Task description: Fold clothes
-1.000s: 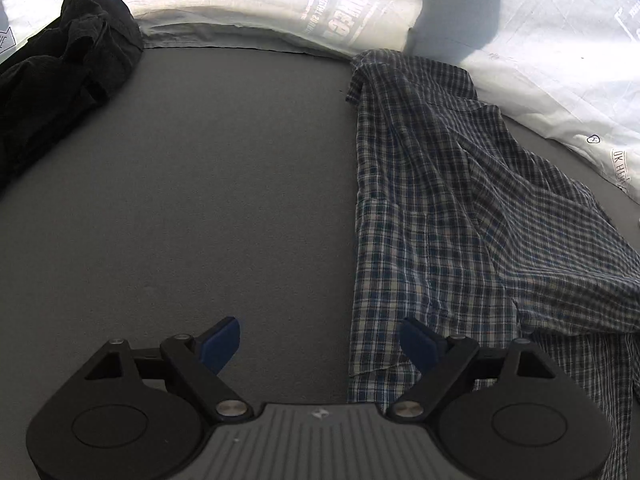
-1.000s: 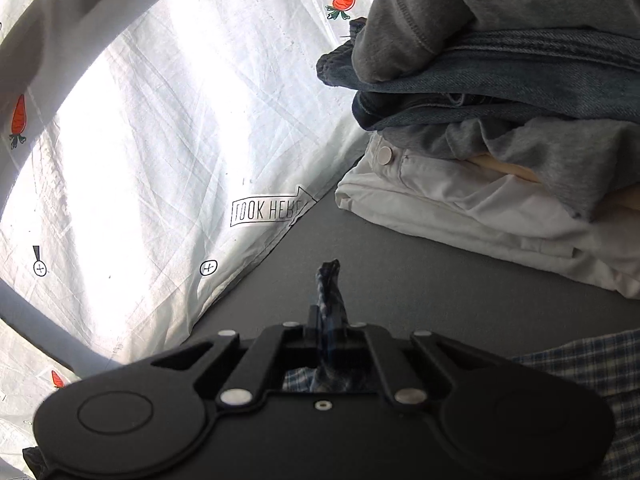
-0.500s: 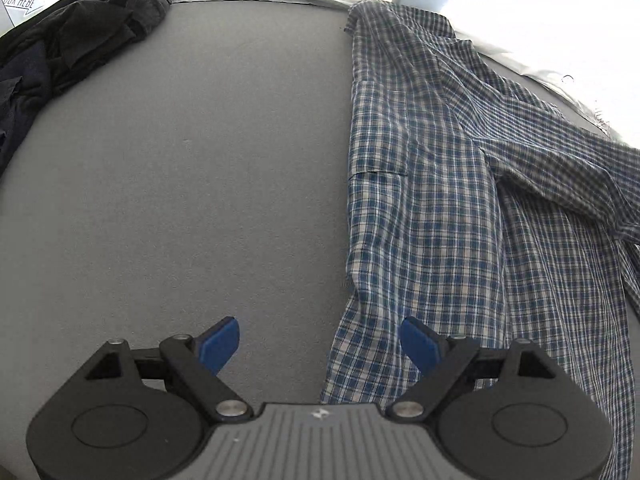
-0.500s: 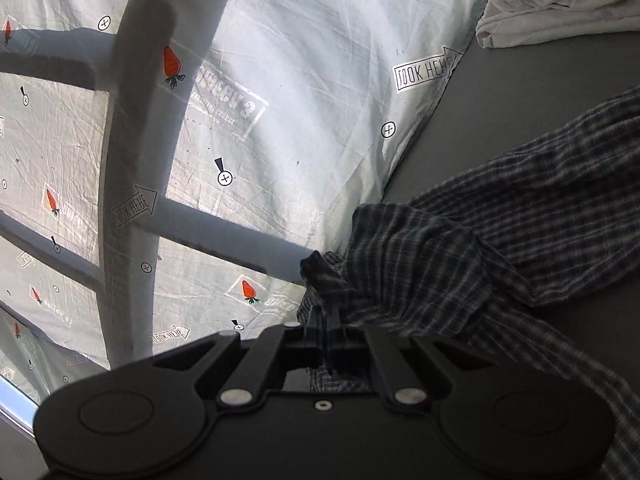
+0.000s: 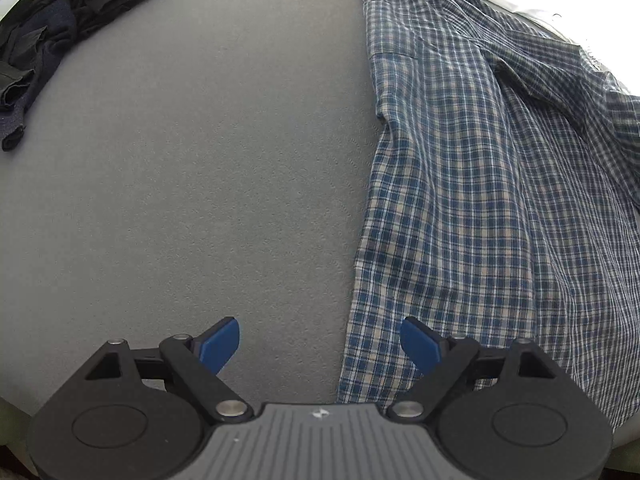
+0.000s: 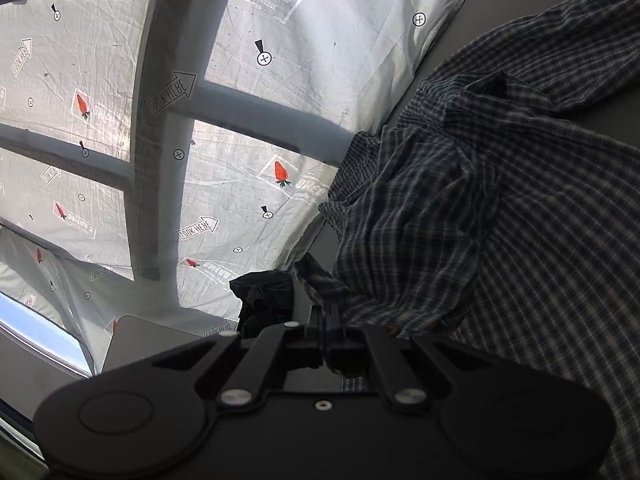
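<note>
A blue and white plaid shirt [image 5: 480, 184] lies spread on the grey table [image 5: 200, 160], filling the right half of the left wrist view. My left gripper [image 5: 320, 344] hangs open over the shirt's left edge near its lower hem, blue pads [image 5: 220, 342] wide apart with nothing between them. In the right wrist view the same plaid shirt [image 6: 460, 220] is bunched and lifted. My right gripper [image 6: 326, 312] is shut on a pinched fold of the shirt's cloth, which sticks up from its closed fingertips.
A heap of dark clothes [image 5: 60, 20] lies at the table's far left, also seen as dark clothes [image 6: 264, 296] past the right gripper. A white sheet printed with carrots [image 6: 200, 140] hangs behind the table.
The left gripper has slid along the shirt's edge toward its lower end, still open. The right gripper has swung away from the stacked folded clothes, dragging the pinched plaid cloth with it.
</note>
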Available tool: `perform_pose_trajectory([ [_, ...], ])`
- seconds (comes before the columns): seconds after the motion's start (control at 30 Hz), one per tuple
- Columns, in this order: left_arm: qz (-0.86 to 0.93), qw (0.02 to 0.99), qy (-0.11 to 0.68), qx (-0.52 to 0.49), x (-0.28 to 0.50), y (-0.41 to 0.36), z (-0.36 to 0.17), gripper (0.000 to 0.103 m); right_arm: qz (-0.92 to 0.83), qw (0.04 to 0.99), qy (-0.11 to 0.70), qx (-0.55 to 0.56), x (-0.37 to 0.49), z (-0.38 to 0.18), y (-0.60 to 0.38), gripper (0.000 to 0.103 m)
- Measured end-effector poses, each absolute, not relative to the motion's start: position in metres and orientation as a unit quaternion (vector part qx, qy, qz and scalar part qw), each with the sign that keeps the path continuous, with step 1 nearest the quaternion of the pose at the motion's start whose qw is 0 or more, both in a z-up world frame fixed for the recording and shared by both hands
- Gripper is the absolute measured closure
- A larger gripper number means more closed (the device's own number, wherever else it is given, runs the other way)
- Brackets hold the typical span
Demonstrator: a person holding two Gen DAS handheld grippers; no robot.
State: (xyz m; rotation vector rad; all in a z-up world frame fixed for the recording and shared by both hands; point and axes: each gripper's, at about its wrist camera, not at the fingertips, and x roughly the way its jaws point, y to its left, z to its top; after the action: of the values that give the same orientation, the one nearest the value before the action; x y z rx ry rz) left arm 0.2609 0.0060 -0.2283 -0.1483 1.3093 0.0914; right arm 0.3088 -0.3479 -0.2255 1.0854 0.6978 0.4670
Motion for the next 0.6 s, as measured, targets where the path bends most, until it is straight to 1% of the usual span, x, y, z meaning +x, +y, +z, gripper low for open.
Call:
perform_pose_trajectory([
  [0.23, 0.045, 0.789, 0.608, -0.077, 0.238, 0.021, -0.226, 0.015, 0.255, 0.764, 0.33, 0.493, 0.287, -0.222, -0.322, 0.101],
  [0.4, 0.045, 0.788, 0.608, -0.085, 0.229, 0.03, -0.225, 0.015, 0.281, 0.759, 0.348, 0.472, 0.279, -0.22, -0.302, 0.101],
  [0.6, 0.033, 0.789, 0.607, -0.083, 0.224, 0.034, -0.225, 0.015, 0.297, 0.745, 0.386, 0.455, 0.266, -0.231, -0.276, 0.101],
])
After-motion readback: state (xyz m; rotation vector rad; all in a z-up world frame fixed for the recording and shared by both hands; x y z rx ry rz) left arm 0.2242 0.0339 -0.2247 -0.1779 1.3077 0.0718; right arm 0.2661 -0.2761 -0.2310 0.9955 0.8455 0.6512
